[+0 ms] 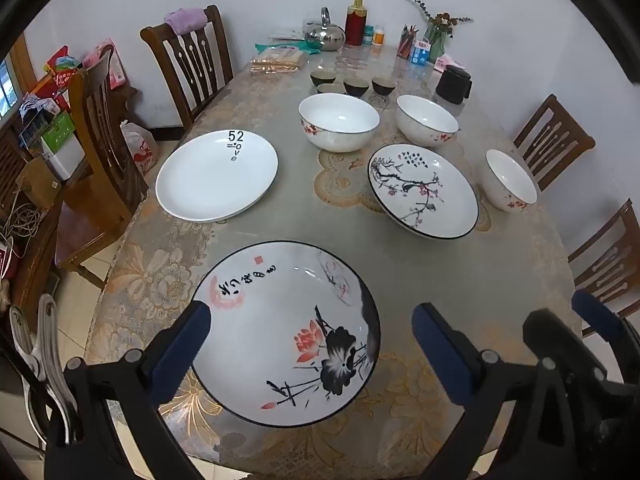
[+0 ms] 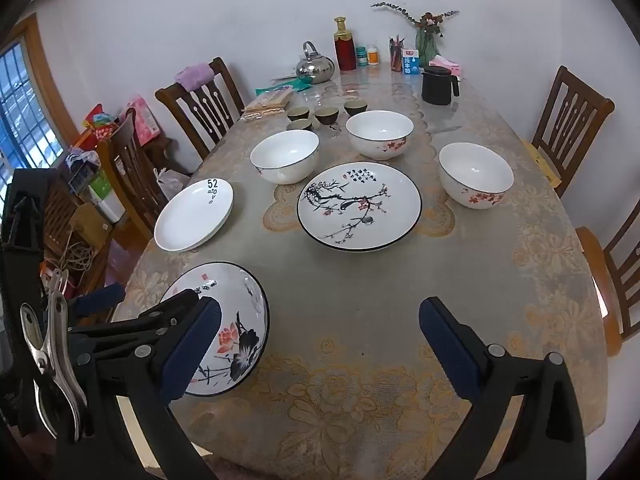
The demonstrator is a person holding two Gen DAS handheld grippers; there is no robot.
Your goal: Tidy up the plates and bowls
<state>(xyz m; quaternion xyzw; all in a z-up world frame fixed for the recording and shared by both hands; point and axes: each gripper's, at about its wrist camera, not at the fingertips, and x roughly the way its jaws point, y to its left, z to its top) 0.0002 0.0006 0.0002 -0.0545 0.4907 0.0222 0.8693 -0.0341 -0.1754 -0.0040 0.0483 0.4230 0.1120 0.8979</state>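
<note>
A lotus plate (image 1: 288,332) lies on the table's near edge, between the open fingers of my left gripper (image 1: 312,344); it also shows in the right wrist view (image 2: 236,328). A plum-branch plate (image 1: 424,190) (image 2: 360,206) sits mid-table. A plain white plate marked "52" (image 1: 216,176) (image 2: 194,214) lies at the left. Three white bowls stand behind: left (image 1: 338,120) (image 2: 285,156), middle (image 1: 426,120) (image 2: 379,133), right (image 1: 509,179) (image 2: 476,174). My right gripper (image 2: 320,344) is open and empty above the tablecloth.
Small dark cups (image 2: 325,114), a black pot (image 2: 439,86), a steel kettle (image 2: 315,66), a red bottle (image 2: 345,50) and a vase (image 2: 427,42) stand at the far end. Wooden chairs (image 2: 200,102) (image 2: 570,116) flank the table. Clutter fills the left floor.
</note>
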